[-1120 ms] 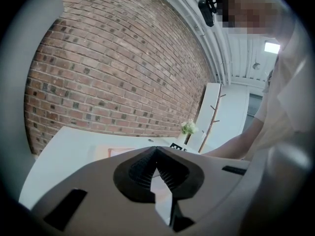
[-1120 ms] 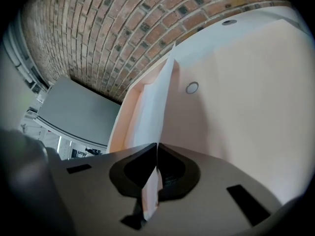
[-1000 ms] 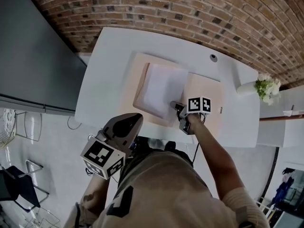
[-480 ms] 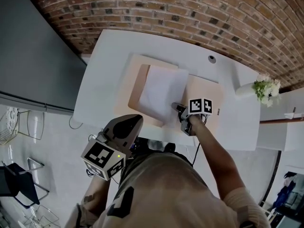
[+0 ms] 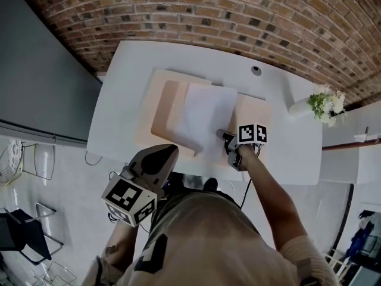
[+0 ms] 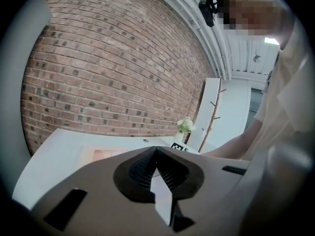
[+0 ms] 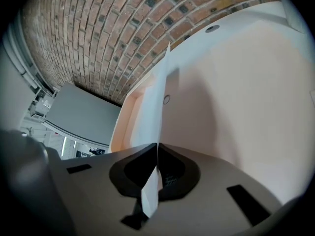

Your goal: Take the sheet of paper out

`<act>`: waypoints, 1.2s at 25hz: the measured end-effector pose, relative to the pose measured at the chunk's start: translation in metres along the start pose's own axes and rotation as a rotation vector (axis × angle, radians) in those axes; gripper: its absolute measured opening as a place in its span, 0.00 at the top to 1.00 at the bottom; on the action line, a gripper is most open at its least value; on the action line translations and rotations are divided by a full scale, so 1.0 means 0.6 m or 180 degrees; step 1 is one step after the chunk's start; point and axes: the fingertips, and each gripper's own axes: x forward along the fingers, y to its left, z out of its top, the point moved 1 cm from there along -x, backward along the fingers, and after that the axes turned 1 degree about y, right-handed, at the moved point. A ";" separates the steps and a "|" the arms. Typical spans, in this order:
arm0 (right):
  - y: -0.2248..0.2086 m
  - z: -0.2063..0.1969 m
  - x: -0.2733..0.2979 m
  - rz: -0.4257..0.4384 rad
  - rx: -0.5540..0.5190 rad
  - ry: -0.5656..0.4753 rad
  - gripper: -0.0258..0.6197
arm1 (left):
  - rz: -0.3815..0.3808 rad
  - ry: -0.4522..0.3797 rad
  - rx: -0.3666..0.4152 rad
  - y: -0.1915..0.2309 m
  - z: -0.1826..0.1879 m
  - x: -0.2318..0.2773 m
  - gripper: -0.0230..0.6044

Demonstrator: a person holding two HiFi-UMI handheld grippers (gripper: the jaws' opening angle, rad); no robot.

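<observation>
Brick wall [image 5: 238, 11] backs the white table [image 5: 125, 76]; right claw [image 5: 221, 134] pinches the sheet [image 5: 205, 115], left claw [image 6: 156, 148] closed.

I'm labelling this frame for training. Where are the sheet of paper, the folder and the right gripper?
sheet of paper [image 5: 205, 115], head view, middle of the white sheet.
folder [image 5: 161, 109], head view, bare left inner panel.
right gripper [image 5: 221, 134], head view, tips shut on the sheet's edge.

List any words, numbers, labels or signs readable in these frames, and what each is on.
None readable. The sheet of paper looks blank; the cubes on the left gripper and right gripper carry only black-and-white square patterns, no letters or digits.
</observation>
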 end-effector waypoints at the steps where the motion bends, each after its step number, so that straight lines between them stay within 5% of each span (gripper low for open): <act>1: -0.004 0.001 -0.004 0.0002 0.0004 -0.0010 0.92 | -0.0003 0.0003 0.0003 -0.004 -0.001 0.002 0.94; 30: -0.033 -0.015 -0.142 0.0361 -0.0040 -0.0234 0.92 | -0.0013 0.0029 0.0124 -0.116 -0.006 0.050 0.94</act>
